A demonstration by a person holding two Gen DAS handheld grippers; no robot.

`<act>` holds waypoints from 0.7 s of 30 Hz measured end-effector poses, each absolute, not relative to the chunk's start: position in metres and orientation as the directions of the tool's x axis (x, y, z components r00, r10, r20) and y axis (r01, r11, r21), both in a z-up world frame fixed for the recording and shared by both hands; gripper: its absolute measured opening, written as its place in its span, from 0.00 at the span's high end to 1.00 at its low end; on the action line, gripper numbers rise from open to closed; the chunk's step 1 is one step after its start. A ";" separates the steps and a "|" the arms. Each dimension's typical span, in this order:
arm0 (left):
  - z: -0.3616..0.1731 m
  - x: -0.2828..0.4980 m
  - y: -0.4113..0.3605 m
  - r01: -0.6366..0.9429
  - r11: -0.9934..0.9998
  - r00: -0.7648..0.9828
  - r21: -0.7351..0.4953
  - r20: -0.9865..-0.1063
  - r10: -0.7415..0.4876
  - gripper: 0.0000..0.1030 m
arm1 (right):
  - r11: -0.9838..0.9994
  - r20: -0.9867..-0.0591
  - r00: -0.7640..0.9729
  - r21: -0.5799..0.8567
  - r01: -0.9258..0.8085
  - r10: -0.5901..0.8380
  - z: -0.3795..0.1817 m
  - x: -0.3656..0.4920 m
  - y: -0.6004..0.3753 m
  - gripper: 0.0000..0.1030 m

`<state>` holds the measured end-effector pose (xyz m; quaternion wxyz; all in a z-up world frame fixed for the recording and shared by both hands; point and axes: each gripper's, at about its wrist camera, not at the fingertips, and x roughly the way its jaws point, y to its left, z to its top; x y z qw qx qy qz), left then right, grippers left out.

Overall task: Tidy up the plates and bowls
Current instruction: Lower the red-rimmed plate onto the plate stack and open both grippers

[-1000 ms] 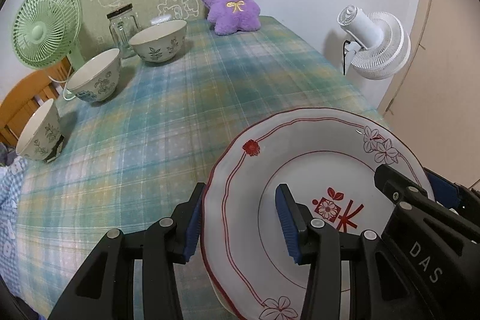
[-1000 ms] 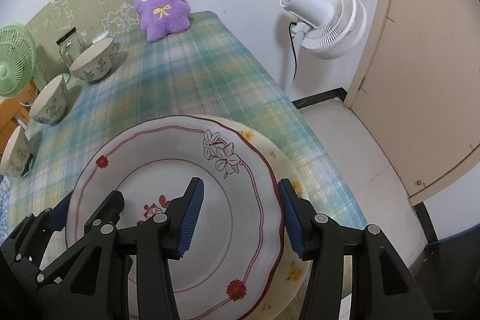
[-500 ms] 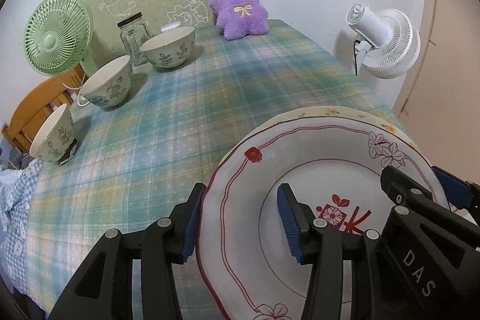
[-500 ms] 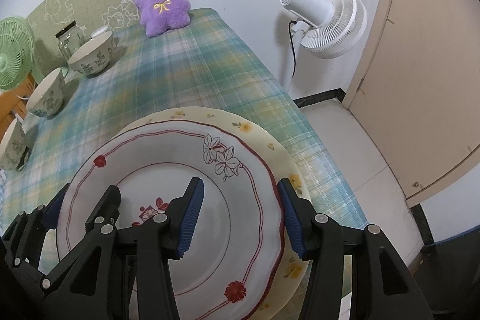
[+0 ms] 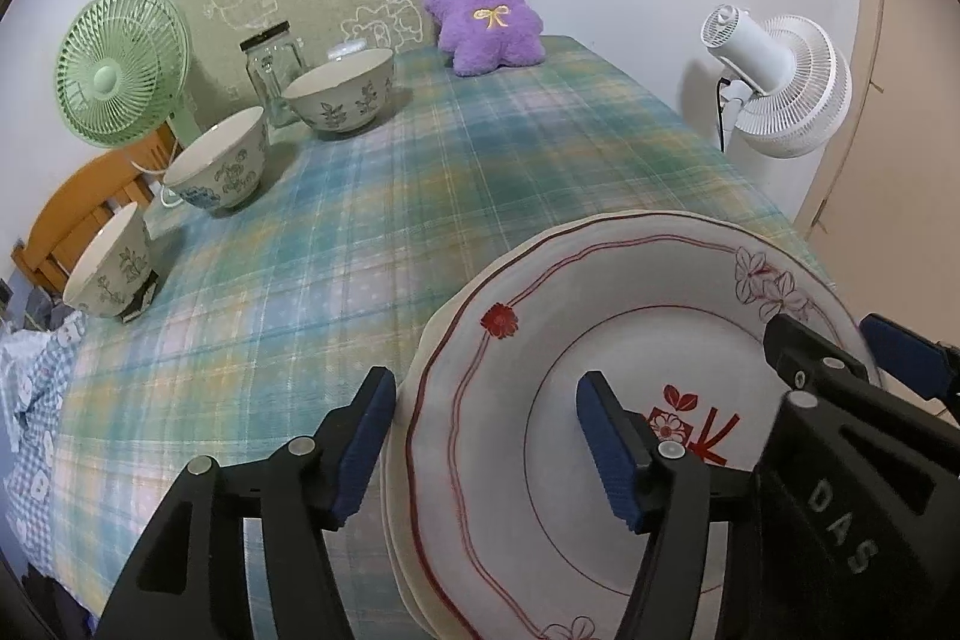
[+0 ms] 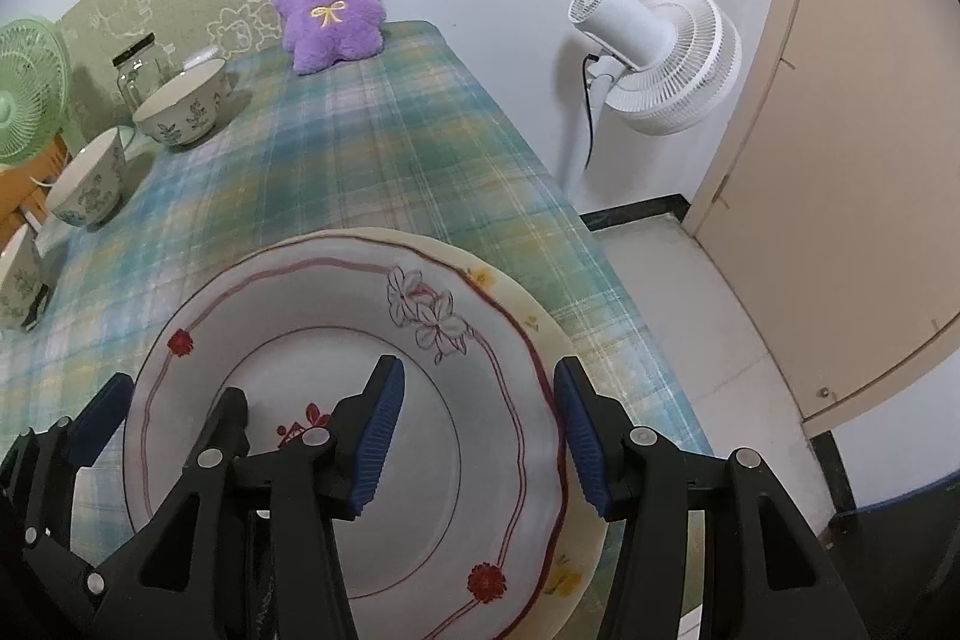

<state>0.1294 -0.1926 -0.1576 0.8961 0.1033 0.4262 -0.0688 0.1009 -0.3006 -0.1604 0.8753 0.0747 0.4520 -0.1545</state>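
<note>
The red-rimmed plate (image 5: 606, 418) sits on top of a cream plate (image 6: 540, 322) at the near right corner of the checked tablecloth (image 5: 384, 232), both rims roughly lined up. The left gripper (image 5: 486, 442) straddles its left rim and the right gripper (image 6: 480, 436) its right rim, both spread wide and clamping nothing. Three bowls (image 5: 342, 97) wait far off along the left edge, nearer the left gripper.
</note>
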 end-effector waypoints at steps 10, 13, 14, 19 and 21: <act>-0.104 0.120 -0.166 0.151 0.984 0.637 0.089 -0.770 -0.028 0.17 | 0.978 -0.813 0.577 0.049 0.203 -0.079 -0.114 0.104 -0.290 0.32; -0.085 0.116 -0.150 0.132 0.988 0.660 0.086 -0.751 -0.023 0.13 | 0.982 -0.785 0.616 0.055 0.182 -0.070 -0.091 0.102 -0.277 0.24; -0.079 0.116 -0.145 0.127 0.988 0.664 0.083 -0.747 -0.023 0.12 | 0.982 -0.780 0.622 0.056 0.178 -0.068 -0.085 0.102 -0.273 0.23; -0.057 0.118 -0.108 0.104 0.994 0.676 0.043 -0.736 -0.039 0.12 | 0.988 -0.772 0.633 0.045 0.145 -0.058 -0.062 0.108 -0.235 0.23; -0.053 0.119 -0.095 0.102 0.994 0.680 0.050 -0.733 -0.033 0.12 | 0.990 -0.773 0.632 0.036 0.133 -0.057 -0.056 0.111 -0.218 0.23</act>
